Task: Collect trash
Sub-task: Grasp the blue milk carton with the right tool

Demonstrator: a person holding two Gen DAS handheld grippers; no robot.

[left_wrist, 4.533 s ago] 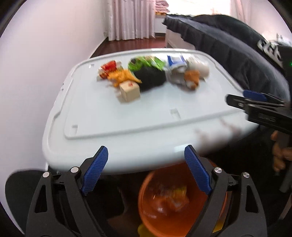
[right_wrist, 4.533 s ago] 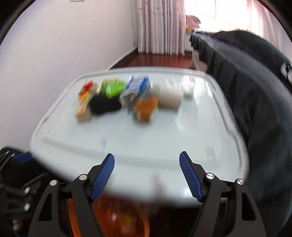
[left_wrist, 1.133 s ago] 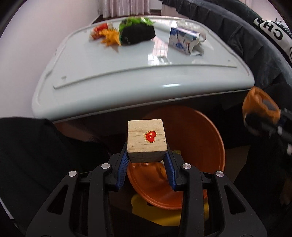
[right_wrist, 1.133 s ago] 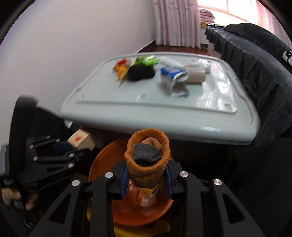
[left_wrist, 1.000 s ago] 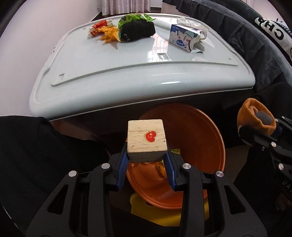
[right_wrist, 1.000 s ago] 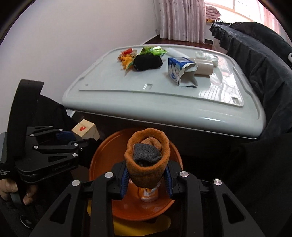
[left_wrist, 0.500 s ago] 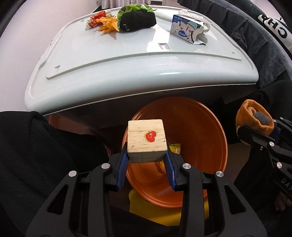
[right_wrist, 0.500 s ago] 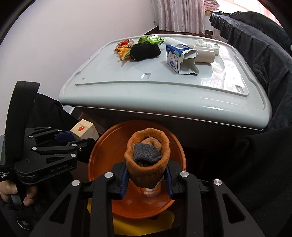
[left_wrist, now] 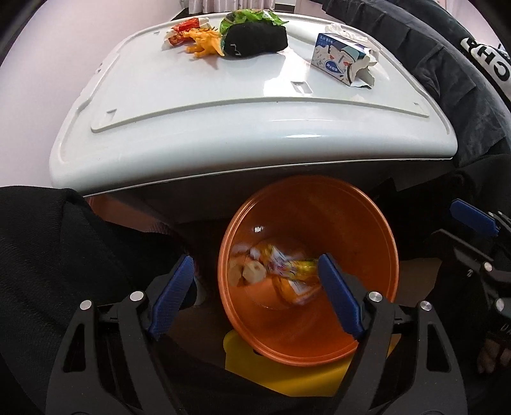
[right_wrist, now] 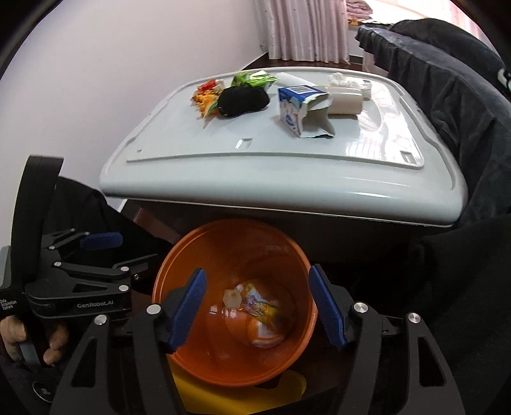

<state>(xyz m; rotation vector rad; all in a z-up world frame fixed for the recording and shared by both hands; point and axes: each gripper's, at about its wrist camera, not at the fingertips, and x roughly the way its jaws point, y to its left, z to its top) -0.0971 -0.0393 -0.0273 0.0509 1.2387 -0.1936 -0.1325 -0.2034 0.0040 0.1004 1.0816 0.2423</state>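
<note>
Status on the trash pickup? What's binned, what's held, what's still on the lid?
Done: some wrappers and scraps sit blurred in the orange bin. In hand: nothing; the left tool and right tool are both open and empty above the bin. Left on the white lid: black sock, orange toy dinosaur, red wrapper, green wrapper, torn milk carton, white roll.

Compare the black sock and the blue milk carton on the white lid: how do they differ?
The black sock is a soft, dark, rounded bundle; the milk carton is a boxy blue-and-white pack torn open at one end. The sock touches the green wrapper and orange scraps, while the carton lies next to a white roll. Both rest on the white lid, uncollected.
</note>
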